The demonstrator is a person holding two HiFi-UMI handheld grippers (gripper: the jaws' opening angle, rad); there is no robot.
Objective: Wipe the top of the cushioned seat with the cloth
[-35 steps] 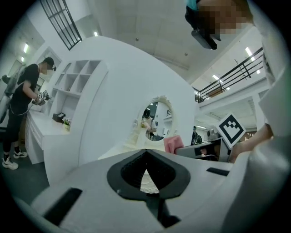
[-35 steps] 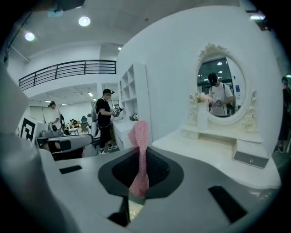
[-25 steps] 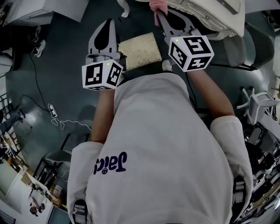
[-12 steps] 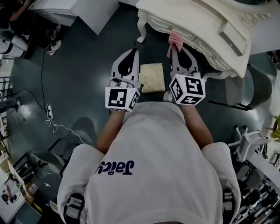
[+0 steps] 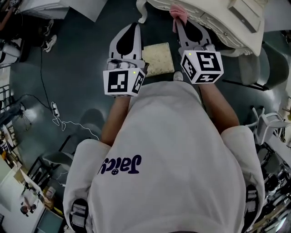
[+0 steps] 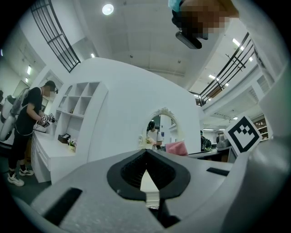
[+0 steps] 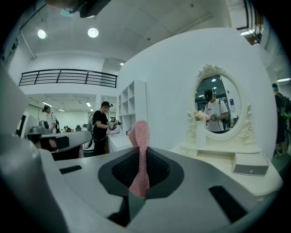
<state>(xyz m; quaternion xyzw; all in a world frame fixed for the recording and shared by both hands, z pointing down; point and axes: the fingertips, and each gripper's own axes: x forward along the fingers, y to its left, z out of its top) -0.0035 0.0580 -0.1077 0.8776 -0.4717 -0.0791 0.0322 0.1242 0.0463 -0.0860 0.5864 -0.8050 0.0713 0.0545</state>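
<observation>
Closest in the head view, the person's white shirt [image 5: 168,159] fills the lower frame and hides the floor below the arms. Beyond it, at 11 o'clock, the left gripper [image 5: 132,27] has its jaws closed tip to tip with nothing between them. At 1 o'clock the right gripper [image 5: 178,21] is clamped on the pink cloth [image 5: 177,11], which sticks up past the jaw tips. The cushioned seat [image 5: 158,58] lies on the dark floor between the two grippers, at 12 o'clock, apart from the cloth; the left gripper overlaps its left edge. Farther off, the white dressing table [image 5: 218,20] spans 12 to 2 o'clock. A cable [image 5: 55,113] trails at 9 o'clock.
</observation>
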